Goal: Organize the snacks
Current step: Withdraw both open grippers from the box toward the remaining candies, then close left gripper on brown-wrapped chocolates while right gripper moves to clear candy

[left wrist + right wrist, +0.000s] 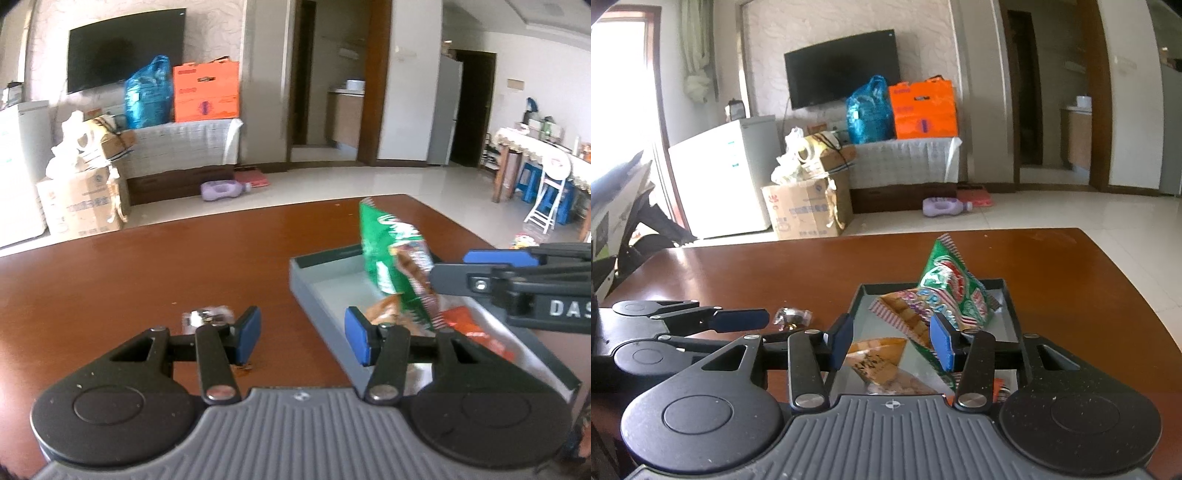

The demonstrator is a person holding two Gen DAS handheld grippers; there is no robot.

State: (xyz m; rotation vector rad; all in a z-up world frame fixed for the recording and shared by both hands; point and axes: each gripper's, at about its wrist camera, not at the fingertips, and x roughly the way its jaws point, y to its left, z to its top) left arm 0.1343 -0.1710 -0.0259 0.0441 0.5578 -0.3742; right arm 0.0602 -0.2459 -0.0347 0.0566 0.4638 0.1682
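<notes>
A grey tray (325, 284) (1010, 314) sits on the brown table and holds a green snack bag (391, 258) (955, 291), an orange-brown packet (879, 360) (384, 310) and a red-orange packet (469, 325). A small clear-wrapped snack (207, 317) (792, 317) lies on the table left of the tray. My left gripper (303, 336) is open and empty, over the tray's left edge, near the small snack. My right gripper (892, 341) is open over the tray, with the orange-brown packet between its fingers and the green bag touching its right finger.
The brown table (147, 280) ends at a far edge, with tiled floor beyond. Across the room are cardboard boxes (805, 210), a white fridge (724, 177), a TV (842, 68) and a cabinet with bags.
</notes>
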